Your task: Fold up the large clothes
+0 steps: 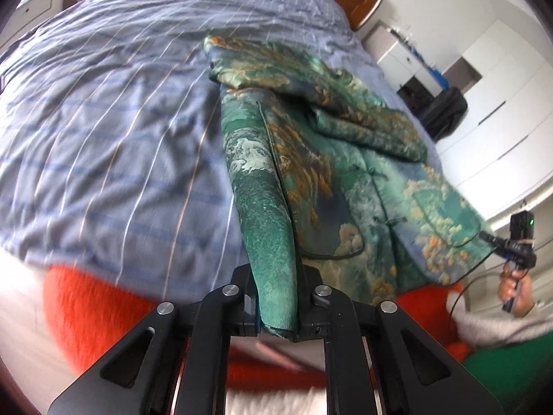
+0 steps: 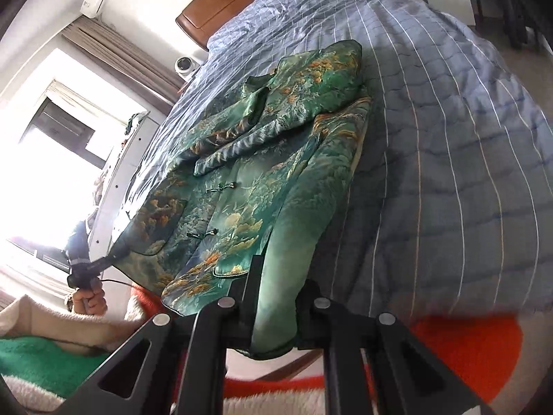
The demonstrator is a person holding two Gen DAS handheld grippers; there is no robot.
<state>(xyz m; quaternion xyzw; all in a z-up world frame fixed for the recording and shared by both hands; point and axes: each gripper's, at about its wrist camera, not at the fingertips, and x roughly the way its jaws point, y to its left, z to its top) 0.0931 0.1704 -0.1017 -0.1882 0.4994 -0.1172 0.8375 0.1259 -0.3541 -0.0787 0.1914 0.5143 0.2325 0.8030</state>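
Your left gripper (image 1: 276, 314) has its jaws closed tight on the hem corner of the green brocade jacket (image 1: 331, 159), the cloth running up between the two black fingers and out onto the bed. From that corner the jacket stretches away over the blue checked duvet (image 1: 103, 121), its frog-button front facing up and one sleeve folded across the chest. The hem edge hangs just past the foot of the bed, above the orange fleece (image 1: 86, 311) at your body.

Farther right in the left wrist view, your right hand (image 1: 515, 287) grips the handle of the other tool at the jacket's opposite hem corner.

In the right wrist view, the right gripper (image 2: 274, 325) is likewise clamped shut on a fold of the jacket's hem, with plain green satin pinched between the fingers. The jacket (image 2: 262, 159) lies ahead of it toward the wooden headboard (image 2: 221, 3), collar end farthest away. Your left hand (image 2: 90, 299) shows at the far left of that view, against the bright window (image 2: 41, 180). Both corners are raised slightly off the duvet.
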